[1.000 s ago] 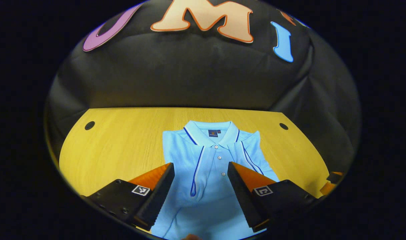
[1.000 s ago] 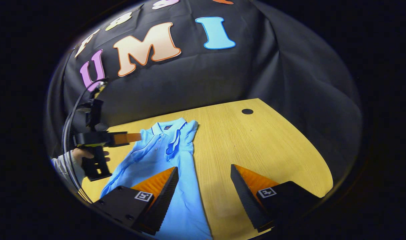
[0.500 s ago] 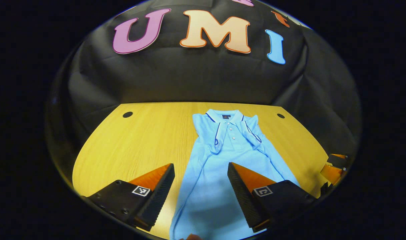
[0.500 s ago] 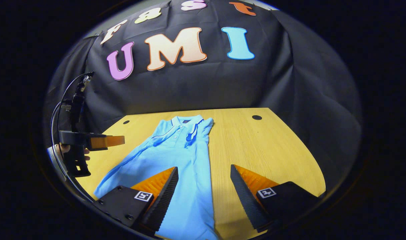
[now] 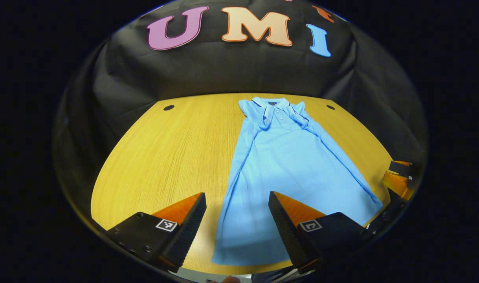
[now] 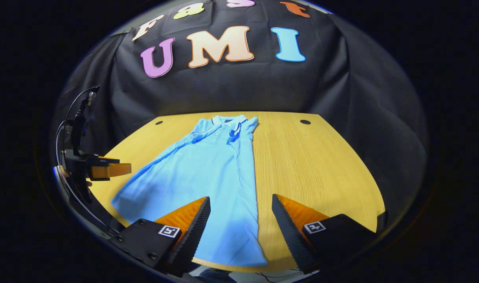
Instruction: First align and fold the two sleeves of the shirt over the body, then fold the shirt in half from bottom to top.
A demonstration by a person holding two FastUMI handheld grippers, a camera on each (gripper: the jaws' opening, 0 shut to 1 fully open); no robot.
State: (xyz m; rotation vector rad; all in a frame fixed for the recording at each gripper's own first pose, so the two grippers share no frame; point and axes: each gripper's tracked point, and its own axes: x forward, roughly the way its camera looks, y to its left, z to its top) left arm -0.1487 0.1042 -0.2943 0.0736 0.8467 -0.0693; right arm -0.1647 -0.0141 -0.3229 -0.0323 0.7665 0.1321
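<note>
In the left gripper view, the left tool (image 5: 236, 220) sits at the bottom of the frame with its fingers spread wide and nothing between them, held above the near edge of the wooden worktop (image 5: 164, 157). Just beyond the fingers lies the hem of the light blue polo shirt (image 5: 290, 165), spread flat and running from bottom centre up to the upper middle of the frame, where its collar (image 5: 276, 104) points at the black booth wall. Both short sleeves are folded in over the chest. At the right edge of the frame the right tool (image 5: 398, 179) shows beside the shirt's hem corner.

In the right gripper view, the right tool (image 6: 239, 224) is likewise wide open and empty at the bottom of the frame, above the shirt's (image 6: 208, 173) near hem. The left tool (image 6: 105, 169) shows at the left edge, near the hem's other corner. Two dark round holes (image 6: 305, 122) mark the worktop's (image 6: 314, 169) far corners.
</note>
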